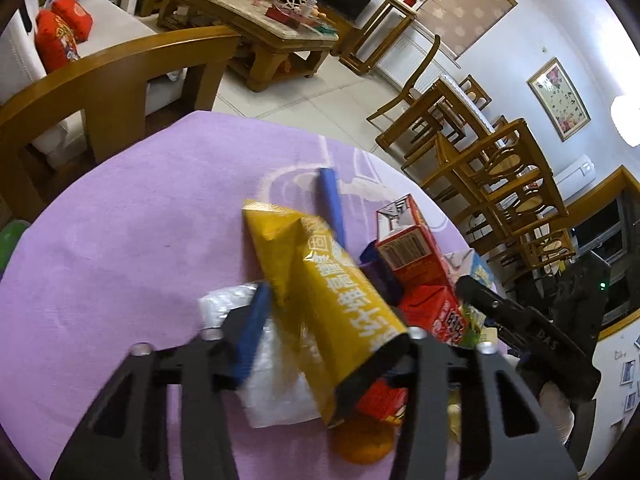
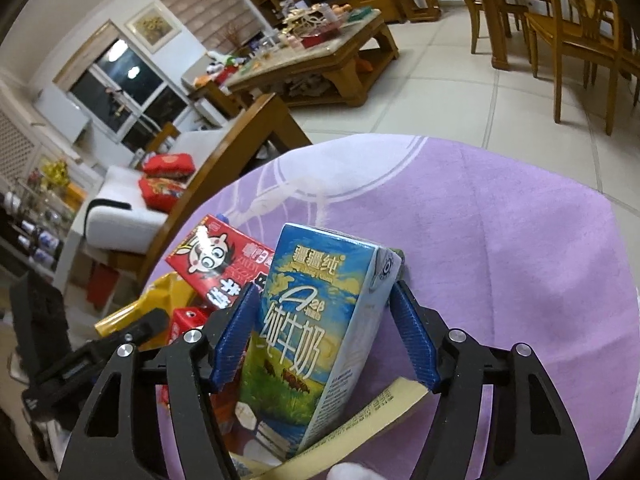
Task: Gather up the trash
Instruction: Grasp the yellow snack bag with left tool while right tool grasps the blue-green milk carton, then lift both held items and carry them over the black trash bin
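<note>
On the purple tablecloth (image 1: 120,240) lies a heap of trash. My left gripper (image 1: 320,286) is closed on a yellow snack bag (image 1: 332,304). Its left blue pad (image 1: 254,328) lies against the bag's edge, and the bag hides the right pad. In the right wrist view, my right gripper (image 2: 324,286) holds a blue milk carton (image 2: 316,320) upright and slightly tilted. One blue pad (image 2: 236,332) presses its left face. The other pad touches its upper right corner. The yellow bag (image 2: 160,300) shows again at the left there.
Around the bag lie red drink cartons (image 1: 408,248), a white plastic wrapper (image 1: 276,392), an orange (image 1: 362,446) and a blue stick (image 1: 331,204). A yellowish paper strip (image 2: 380,412) lies under the milk carton. A wooden chair (image 1: 120,76) stands past the table's far edge.
</note>
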`<state>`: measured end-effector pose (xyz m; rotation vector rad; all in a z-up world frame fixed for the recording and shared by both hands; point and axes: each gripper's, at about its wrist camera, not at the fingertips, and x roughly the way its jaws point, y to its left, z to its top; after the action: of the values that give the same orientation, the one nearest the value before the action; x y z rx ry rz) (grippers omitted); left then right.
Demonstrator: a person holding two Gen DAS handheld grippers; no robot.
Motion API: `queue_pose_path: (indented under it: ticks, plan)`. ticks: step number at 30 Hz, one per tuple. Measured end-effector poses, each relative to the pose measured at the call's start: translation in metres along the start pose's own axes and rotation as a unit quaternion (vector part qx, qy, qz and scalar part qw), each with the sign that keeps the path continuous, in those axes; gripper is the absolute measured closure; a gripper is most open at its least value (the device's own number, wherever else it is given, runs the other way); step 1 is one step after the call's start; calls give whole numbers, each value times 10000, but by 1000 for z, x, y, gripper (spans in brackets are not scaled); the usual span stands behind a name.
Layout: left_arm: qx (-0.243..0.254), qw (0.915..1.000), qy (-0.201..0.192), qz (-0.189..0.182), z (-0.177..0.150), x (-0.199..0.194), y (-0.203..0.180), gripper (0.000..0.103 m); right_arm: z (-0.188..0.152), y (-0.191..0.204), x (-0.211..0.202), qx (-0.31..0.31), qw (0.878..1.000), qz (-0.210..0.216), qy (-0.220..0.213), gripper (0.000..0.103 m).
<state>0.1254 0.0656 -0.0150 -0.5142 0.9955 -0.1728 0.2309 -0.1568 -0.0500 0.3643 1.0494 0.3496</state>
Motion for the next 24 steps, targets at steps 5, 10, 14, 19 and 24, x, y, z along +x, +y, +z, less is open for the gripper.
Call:
queue_pose_path:
  ticks: [5,10,14,19,24]
  plan:
    - [-180,9985,-185,-475,-4,-9,15,80,-6,2,-19,-38,9993,119,-362,41]
    - [-148,9933,-643,-953,-11,-34,14,80,-13,7,-58,-90,9956,286,-884,54]
    - [-35,9877,-947,-1245,-21,-60,4,80,-26,10,-89,-150,9913,502,-1207,54]
    - [212,9798,-1172,-1608,-43,-89,-18,80,-49,1,-133,-48,9851,864,-1489,54]
    - [539,9733,-1230,-1861,-73,-102,-45,80,-82,-18,-181,51,9769,1071,-1848,54]
